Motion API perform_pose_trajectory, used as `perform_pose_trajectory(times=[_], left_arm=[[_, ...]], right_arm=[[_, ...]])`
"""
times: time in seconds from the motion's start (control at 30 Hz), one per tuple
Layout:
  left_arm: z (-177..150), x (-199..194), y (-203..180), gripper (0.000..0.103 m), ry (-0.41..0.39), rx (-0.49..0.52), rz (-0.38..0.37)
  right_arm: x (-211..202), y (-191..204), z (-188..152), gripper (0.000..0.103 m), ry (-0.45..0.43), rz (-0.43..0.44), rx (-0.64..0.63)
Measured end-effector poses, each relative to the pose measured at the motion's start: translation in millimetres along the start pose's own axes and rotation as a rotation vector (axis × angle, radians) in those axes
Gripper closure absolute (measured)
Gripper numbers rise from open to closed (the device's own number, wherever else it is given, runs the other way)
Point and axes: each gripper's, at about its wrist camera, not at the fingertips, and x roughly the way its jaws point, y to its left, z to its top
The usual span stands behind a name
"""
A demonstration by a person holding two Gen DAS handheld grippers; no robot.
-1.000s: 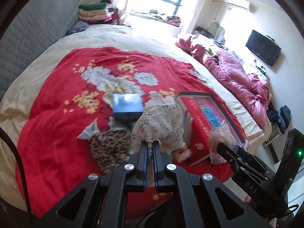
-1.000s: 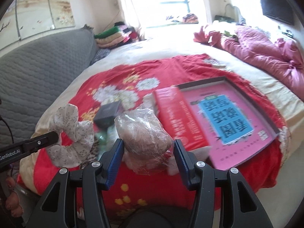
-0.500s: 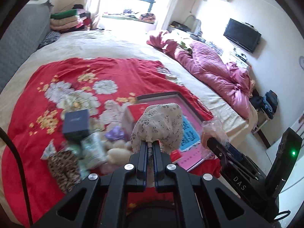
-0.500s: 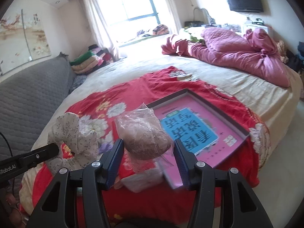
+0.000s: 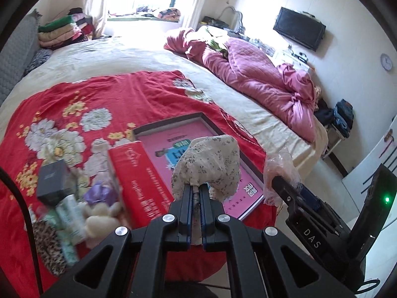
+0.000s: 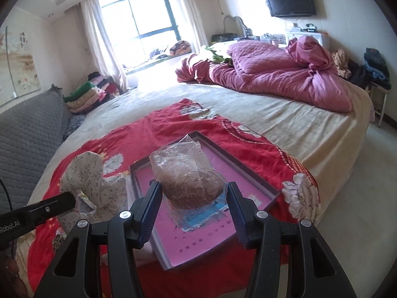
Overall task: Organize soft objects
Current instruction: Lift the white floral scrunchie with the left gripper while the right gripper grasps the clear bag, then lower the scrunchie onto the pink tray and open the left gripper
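A bedroom with a wide bed (image 6: 285, 124) under a window fills both views; a red floral blanket (image 5: 119, 99) is spread over the near part of the bed, and a rumpled pink quilt (image 6: 285, 79) is heaped at the far side.

The left gripper (image 5: 195, 188) has its 2 fingers pressed nearly together on a fold of a cream floral scrunchie (image 5: 211, 164), which bulges up just beyond the tips and hangs clear of the blanket. Below and beyond it lies a shallow box with a pink printed sheet (image 5: 178, 136) inside. To the left of this gripper a red box (image 5: 136, 181) stands on its edge against the tray, and further left is a blurred cluster of small items: a dark box (image 5: 52, 181), a purple piece, pale fluffy pieces (image 5: 99, 221) and a leopard-print cloth (image 5: 47, 245).

The right gripper (image 6: 192, 200) holds its fingers about half apart, both blue pads pressing the sides of a brown soft object in a clear plastic bag (image 6: 188, 178). The bag is lifted above the pink tray. In the right wrist view the scrunchie appears to the left of this gripper, at the tip of the other tool.
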Motion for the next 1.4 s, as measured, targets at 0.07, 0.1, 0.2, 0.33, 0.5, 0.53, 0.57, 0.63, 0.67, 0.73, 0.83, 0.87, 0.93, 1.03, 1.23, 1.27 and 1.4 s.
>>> perform_pose_trajectory(times=[0.07,0.1,0.2,0.33,0.5,0.53,0.57,0.63,0.67,0.73,0.83,0.87,0.93,1.03,1.23,1.27,1.4], left_arm=[[1.3,13.4,-5.2,0.098,0.021,0.008,0.002],[1.8,19.9,-7.3,0.098,0.034,0.009,0.004],[2.6,41.8,-13.2,0.098,0.078,0.011,0.012],[-0.8,68.3,-23.7,0.098,0.139,0.045,0.018],[-8.0,97.1,-33.7,0.098,0.211,0.076,0.020],[-10.8,102.3,-35.8,0.098,0.223,0.082,0.020],[-13.0,105.5,-37.5,0.098,0.229,0.089,0.022],[-17.2,112.2,-41.2,0.098,0.246,0.109,0.030],[-18.9,115.0,-42.0,0.098,0.254,0.117,0.033],[-21.6,120.4,-42.4,0.098,0.268,0.122,0.036],[-21.9,126.4,-41.9,0.098,0.280,0.120,0.032],[-21.9,127.8,-42.3,0.098,0.284,0.122,0.031],[-22.3,132.0,-43.2,0.098,0.296,0.130,0.038],[-22.9,136.6,-44.4,0.098,0.306,0.140,0.043],[-22.5,142.9,-41.5,0.098,0.317,0.120,0.039],[-22.6,144.6,-40.9,0.098,0.322,0.117,0.044],[-23.1,149.4,-40.6,0.097,0.328,0.127,0.068]], right_arm=[[5.9,-12.0,2.5,0.048,0.014,-0.013,0.022],[9.6,-16.9,3.6,0.048,0.022,-0.028,0.020],[23.3,-26.7,6.2,0.048,0.054,-0.070,-0.001],[36.8,-37.0,6.9,0.048,0.081,-0.095,-0.005],[57.6,-44.3,7.7,0.048,0.118,-0.108,-0.011],[62.0,-46.2,7.4,0.048,0.129,-0.108,-0.010],[67.6,-49.7,7.0,0.048,0.144,-0.101,-0.002],[76.2,-55.0,6.4,0.048,0.161,-0.098,0.005],[78.8,-57.3,5.9,0.048,0.166,-0.101,0.009],[84.4,-60.8,5.8,0.048,0.178,-0.102,0.010],[92.7,-63.2,4.7,0.048,0.194,-0.113,0.002],[94.5,-62.4,3.3,0.048,0.201,-0.115,-0.002],[100.0,-60.3,0.9,0.048,0.215,-0.111,-0.016],[105.6,-55.6,-2.6,0.048,0.223,-0.120,-0.043],[114.7,-57.0,-5.9,0.048,0.240,-0.124,-0.053],[116.4,-58.8,-6.8,0.048,0.245,-0.125,-0.047],[122.2,-61.4,-10.6,0.048,0.262,-0.149,-0.053]])
